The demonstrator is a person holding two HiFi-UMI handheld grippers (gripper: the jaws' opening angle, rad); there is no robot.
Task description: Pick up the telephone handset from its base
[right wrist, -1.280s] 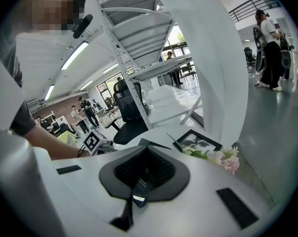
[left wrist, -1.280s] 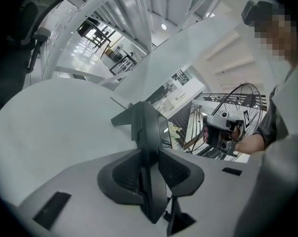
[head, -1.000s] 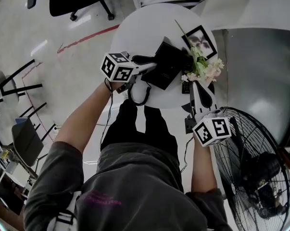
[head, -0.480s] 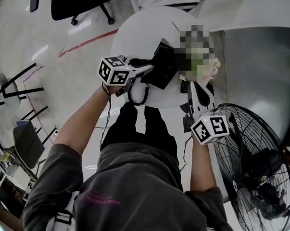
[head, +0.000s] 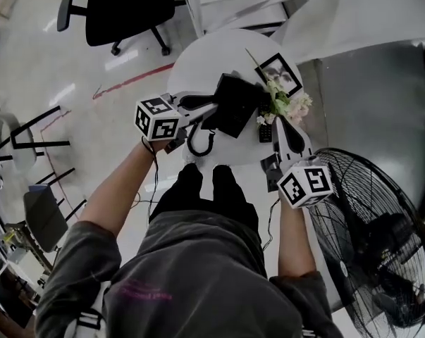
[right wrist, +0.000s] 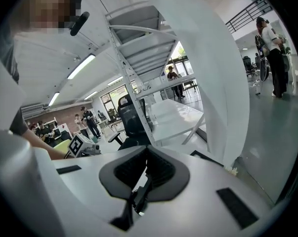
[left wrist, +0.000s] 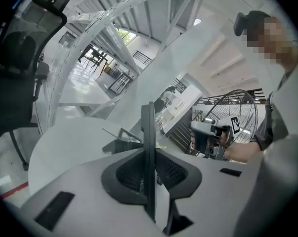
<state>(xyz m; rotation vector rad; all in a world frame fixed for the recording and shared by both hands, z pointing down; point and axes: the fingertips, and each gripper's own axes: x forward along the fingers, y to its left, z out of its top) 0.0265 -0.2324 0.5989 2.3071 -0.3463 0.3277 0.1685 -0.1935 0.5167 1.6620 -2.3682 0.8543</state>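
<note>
The jaws of the left gripper (left wrist: 149, 151) are clamped on the black plastic telephone handset (left wrist: 149, 120). In the left gripper view it stands edge-on as a thin dark slab between the two pads, pinched across its narrow side, probably so it cannot twist out.

In the head view the left gripper (head: 211, 106) reaches in from the left and holds the handset (head: 191, 102) over the round white table (head: 198, 58). The handset is just at the left edge of the black wedge-shaped telephone base (head: 235, 103). From above I cannot tell whether it is fully clear of the cradle. Its black coiled cord (head: 198, 145) hangs in a loop towards the person, which suggests the handset is carried by the gripper, not resting.

The right gripper (right wrist: 148, 154) has its jaws drawn together with nothing between them. It waits at the table's near right side (head: 288, 127), just beside the spray of pale flowers (head: 286, 104), apart from the base. It seems to be held back there so the lift has room.
</note>
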